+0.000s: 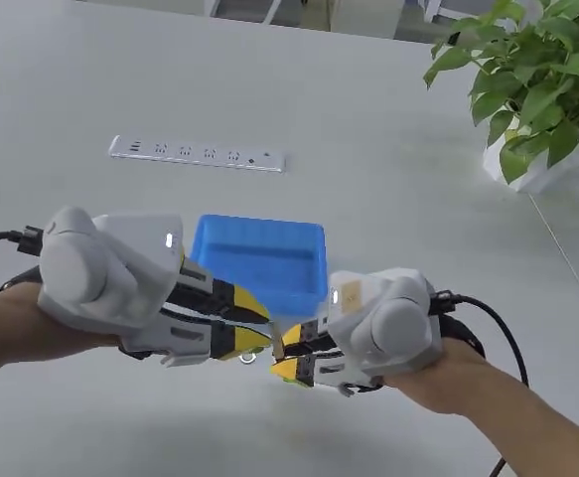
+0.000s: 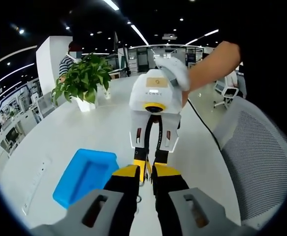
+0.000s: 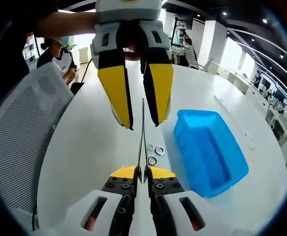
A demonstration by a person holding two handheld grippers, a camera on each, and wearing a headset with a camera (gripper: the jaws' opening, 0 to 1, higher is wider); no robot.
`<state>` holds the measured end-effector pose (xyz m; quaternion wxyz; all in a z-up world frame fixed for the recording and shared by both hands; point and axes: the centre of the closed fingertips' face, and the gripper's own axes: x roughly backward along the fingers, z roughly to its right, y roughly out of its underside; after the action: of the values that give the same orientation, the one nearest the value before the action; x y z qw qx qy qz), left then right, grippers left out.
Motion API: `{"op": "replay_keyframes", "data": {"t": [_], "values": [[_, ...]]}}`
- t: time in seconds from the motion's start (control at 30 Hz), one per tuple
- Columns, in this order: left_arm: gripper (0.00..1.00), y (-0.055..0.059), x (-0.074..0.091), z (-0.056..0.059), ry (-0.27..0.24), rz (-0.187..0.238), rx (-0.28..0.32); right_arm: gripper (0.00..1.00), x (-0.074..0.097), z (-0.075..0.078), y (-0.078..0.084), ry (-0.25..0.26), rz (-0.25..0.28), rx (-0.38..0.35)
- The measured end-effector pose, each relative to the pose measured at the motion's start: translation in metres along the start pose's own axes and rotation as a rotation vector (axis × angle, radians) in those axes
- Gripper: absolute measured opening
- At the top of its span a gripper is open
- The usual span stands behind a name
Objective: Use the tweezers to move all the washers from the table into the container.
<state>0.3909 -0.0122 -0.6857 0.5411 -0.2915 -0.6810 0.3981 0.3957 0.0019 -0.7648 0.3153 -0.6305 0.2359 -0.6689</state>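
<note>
**Tweezers held between two facing grippers, washers just below**

The left gripper [image 1: 265,328] comes in from the left side, lying nearly level over the table [image 1: 388,179] with its yellow jaws pointing at the other gripper. Its jaws stand parted, one on either side of the far end of the tweezers [image 3: 143,137]. Whether they touch the metal I cannot tell. The left hand [image 1: 11,328] wraps the body from behind, with the forearm low and close to the tabletop.

The tweezers run straight from one gripper's jaws into the gap of the other. This looks like a two-handed hold, in which one gripper anchors the tool and the other can press or steady its arms. The task's washers [image 3: 159,150] lie flat on the table just beside the tweezers, between the two sets of jaws, and none is in the container. In the head view one washer [image 1: 247,358] shows just under the left gripper's jaw tips.

The right gripper [image 3: 143,172] faces the left one tip to tip, and its jaws are clamped on the near end of the tweezers. The right hand [image 1: 458,383] holds it level, wrist bent inward.

The blue container [image 3: 209,152] sits open and empty just beyond both grippers, close to the washers. That keeps each carry short. A power strip [image 1: 197,154] lies well beyond it.
</note>
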Motion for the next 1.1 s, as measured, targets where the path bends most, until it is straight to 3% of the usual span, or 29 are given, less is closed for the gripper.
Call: {"op": "replay_keyframes", "data": {"t": [0.3,0.83,1.1], "values": [[0.07,-0.002,-0.002,0.002,0.028,0.000,-0.026,0.10,-0.002,-0.002,-0.001,-0.007,-0.002,0.007],[0.05,-0.003,-0.009,-0.001,0.053,-0.008,-0.056,0.16,-0.001,0.003,0.001,0.011,0.001,-0.005],[0.05,0.001,-0.013,-0.003,0.064,-0.011,-0.061,0.20,0.002,0.003,0.013,0.024,-0.020,-0.027]]}}
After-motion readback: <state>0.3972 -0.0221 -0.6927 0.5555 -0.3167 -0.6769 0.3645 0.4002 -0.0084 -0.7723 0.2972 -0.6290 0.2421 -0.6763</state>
